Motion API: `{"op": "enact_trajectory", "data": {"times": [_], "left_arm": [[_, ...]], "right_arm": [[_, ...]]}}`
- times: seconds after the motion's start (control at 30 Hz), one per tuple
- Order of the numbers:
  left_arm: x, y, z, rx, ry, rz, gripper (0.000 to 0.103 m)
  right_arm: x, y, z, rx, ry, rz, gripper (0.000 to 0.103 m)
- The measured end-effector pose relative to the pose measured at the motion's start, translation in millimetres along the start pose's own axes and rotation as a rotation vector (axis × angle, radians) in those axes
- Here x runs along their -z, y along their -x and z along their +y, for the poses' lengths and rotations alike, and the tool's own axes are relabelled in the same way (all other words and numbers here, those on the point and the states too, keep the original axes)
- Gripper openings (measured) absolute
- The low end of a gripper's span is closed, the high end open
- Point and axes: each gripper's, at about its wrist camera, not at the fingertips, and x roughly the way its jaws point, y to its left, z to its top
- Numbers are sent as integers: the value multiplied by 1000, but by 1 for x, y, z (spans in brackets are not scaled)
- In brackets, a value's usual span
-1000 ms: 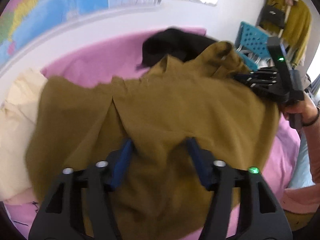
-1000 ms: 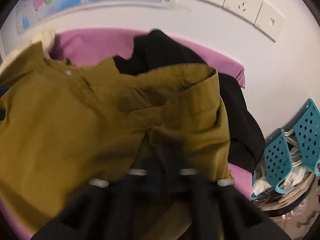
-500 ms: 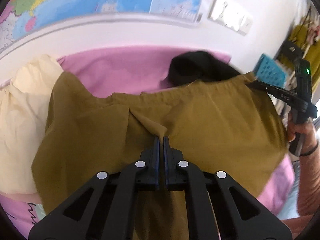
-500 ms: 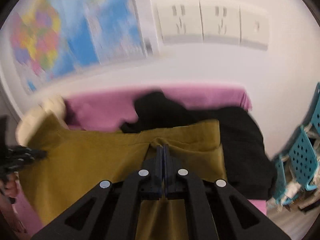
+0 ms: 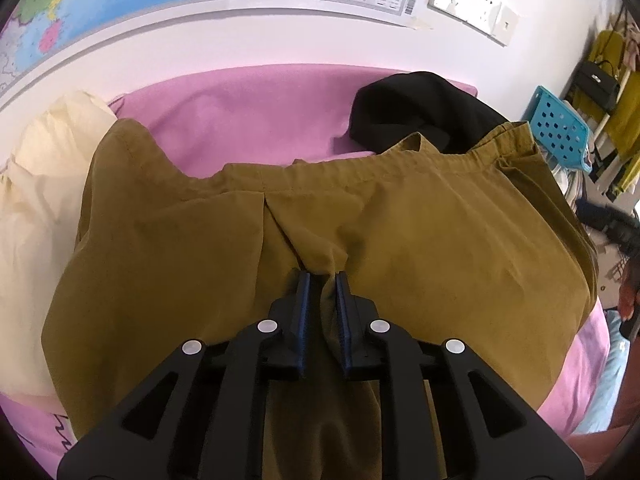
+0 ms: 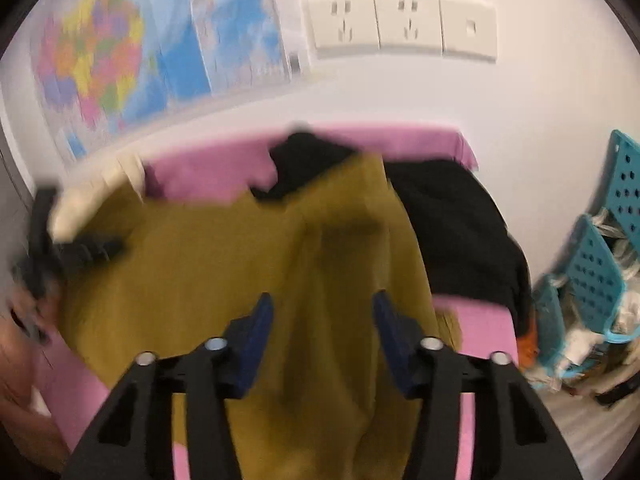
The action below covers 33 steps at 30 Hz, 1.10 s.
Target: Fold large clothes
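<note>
An olive-brown garment lies spread over the pink bed cover, its hemmed edge toward the wall. My left gripper pinches a raised fold near the garment's middle; its jaws are opening slightly, with cloth still bunched between the pads. In the right wrist view the same garment hangs blurred under my right gripper, whose jaws are opening wide, the cloth between them but untouched by the fingers. The right gripper shows as a dark blur at the left wrist view's right edge.
A black garment is heaped at the bed's far right, a cream cloth at the left. A blue perforated basket stands beside the bed. The wall with a map and sockets is close behind.
My left gripper closed on a fold of the garment and now has parted a little. My right gripper, shut on the garment's edge before, has opened and drawn back.
</note>
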Motion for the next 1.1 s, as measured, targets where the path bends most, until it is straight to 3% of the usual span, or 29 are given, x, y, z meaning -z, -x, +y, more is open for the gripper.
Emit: {"op": "enact_trajectory", "data": {"times": [0.07, 0.13, 0.2, 0.27, 0.3, 0.37, 0.47, 0.57, 0.67, 0.7, 0.77, 0.8, 0.83, 0.93, 1.03, 1.1], "left_arm": [[0, -2, 3, 10, 7, 4, 17], [1, 3, 7, 41, 33, 1, 18], [8, 23, 9, 70, 28, -41, 33], [23, 62, 17, 107, 20, -151, 64], [29, 76, 21, 103, 19, -193, 65], [50, 109, 36, 94, 32, -260, 65], [78, 133, 56, 62, 85, -276, 66], [102, 132, 67, 26, 115, -235, 69], [118, 111, 68, 75, 127, -167, 68], [123, 100, 66, 88, 125, -138, 65], [129, 85, 62, 95, 123, -106, 42], [131, 79, 63, 113, 136, -97, 36], [132, 76, 65, 159, 151, -95, 21], [137, 84, 72, 205, 193, -123, 12], [142, 78, 88, 282, 280, -104, 14], [143, 72, 88, 230, 295, -92, 29]], "right_arm": [[15, -24, -8, 75, 11, 73, 40], [20, -38, -22, 25, -61, 85, 41], [20, -39, -28, 9, -120, 76, 41], [15, -22, -20, 37, -108, 38, 41], [14, -13, -16, 39, -101, 11, 41], [13, 7, -8, 2, -88, -45, 44], [19, 36, 4, -53, -63, -114, 50], [31, 41, 14, -81, -36, -113, 53], [40, 15, 10, -28, -43, -36, 53], [44, 6, 1, -56, -88, -28, 53], [48, 2, -8, -70, -130, -49, 46], [47, -1, -11, -54, -139, -45, 42], [47, -4, -12, -32, -145, -37, 36], [48, -6, -15, -35, -159, -29, 34], [50, -8, -16, -35, -159, -29, 33], [51, -12, -20, -54, -196, -22, 33]]}}
